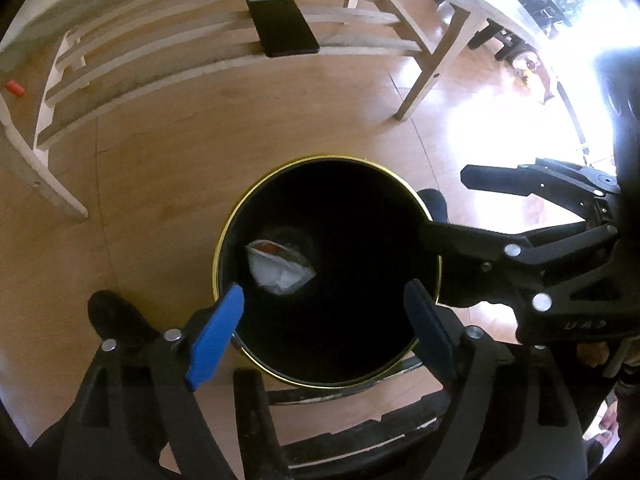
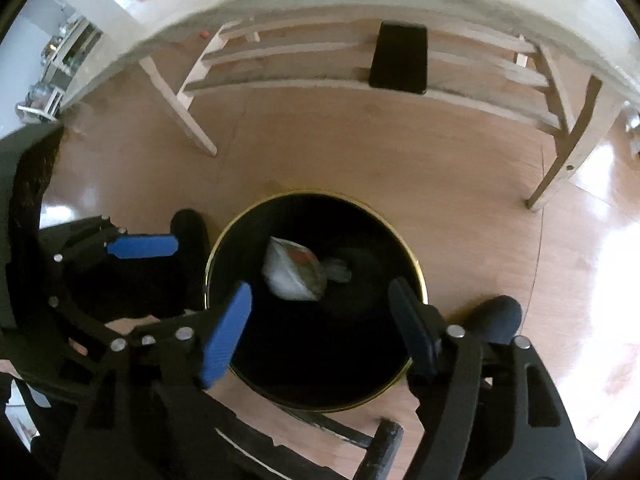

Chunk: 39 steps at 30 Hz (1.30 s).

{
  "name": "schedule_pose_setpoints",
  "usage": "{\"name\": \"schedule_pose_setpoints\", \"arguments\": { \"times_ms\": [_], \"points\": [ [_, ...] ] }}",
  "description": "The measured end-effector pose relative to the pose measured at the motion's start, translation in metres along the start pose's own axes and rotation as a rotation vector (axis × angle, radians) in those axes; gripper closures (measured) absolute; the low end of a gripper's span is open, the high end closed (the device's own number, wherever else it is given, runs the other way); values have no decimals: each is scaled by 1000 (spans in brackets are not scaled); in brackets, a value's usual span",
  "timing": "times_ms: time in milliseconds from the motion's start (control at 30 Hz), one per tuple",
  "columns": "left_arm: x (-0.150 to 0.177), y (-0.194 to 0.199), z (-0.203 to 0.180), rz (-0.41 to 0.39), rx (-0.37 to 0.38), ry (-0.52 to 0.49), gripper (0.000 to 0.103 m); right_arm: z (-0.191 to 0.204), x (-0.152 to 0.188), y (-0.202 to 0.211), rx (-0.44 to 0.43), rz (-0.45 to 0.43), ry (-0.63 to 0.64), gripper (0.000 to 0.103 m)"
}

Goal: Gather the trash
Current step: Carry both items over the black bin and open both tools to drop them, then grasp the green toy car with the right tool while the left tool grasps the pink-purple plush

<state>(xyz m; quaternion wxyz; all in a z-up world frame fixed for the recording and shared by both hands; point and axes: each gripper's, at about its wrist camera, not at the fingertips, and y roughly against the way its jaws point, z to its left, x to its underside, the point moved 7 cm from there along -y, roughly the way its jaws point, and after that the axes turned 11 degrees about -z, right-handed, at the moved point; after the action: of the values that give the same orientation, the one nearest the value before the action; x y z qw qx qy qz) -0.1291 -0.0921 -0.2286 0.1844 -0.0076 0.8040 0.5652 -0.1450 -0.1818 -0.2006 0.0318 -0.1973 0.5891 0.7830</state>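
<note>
Both tongs — left tongs [image 1: 324, 308] and right tongs [image 2: 320, 320] — hang spread and empty over the black bin [image 1: 434, 258]; crumpled wrapper [image 1: 280, 266] lies inside. Drop looks done — next, seek more trash.

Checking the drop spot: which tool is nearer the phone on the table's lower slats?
Hard to call. Left tool and right tool both hang open over the bin, similarly far from the phone.
</note>
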Motion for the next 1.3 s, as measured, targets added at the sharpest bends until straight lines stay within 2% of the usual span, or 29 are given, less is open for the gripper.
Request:
{"name": "schedule_pose_setpoints", "arguments": {
  "times_ms": [167, 200, 267, 300, 367, 433, 467, 533, 667, 800, 967, 1167, 1300],
  "points": [
    [-16, 22, -5, -65, 23, 11, 21, 0, -24, 29, -18, -115, -16, 33],
    [-26, 34, -6, -105, 38, 23, 20, 0, -32, 39, -26, -151, -26, 33],
    [-39, 51, -7, -159, 43, 26, 17, -3, -53, 63, -29, -248, -49, 30],
    [-52, 66, -5, -213, 38, 30, 17, -6, -66, 78, -22, -310, -64, 28],
    [-70, 85, -1, -286, 19, 31, 13, -13, -93, 105, 4, -420, -78, 20],
    [-97, 114, 11, -406, -56, 29, 11, -18, -116, 120, 44, -485, -77, 19],
    [-105, 121, 14, -436, -83, 26, 11, -22, -131, 126, 69, -514, -76, 19],
    [-133, 140, 27, -521, -185, 5, 10, -27, -153, 128, 92, -540, -89, 19],
    [-187, 152, 47, -609, -336, -2, 8, -45, -207, 120, 131, -563, -139, 19],
    [-226, 145, 71, -648, -391, 8, 7, -71, -247, 98, 196, -555, -176, 19],
    [-268, 108, 101, -613, -442, 14, 7, -99, -285, 66, 287, -525, -177, 19],
    [-292, 76, 131, -563, -424, 131, 7, -120, -305, 27, 329, -471, -185, 21],
    [-305, 61, 138, -539, -450, 111, 7, -130, -313, 11, 330, -450, -197, 21]
  ]
}}
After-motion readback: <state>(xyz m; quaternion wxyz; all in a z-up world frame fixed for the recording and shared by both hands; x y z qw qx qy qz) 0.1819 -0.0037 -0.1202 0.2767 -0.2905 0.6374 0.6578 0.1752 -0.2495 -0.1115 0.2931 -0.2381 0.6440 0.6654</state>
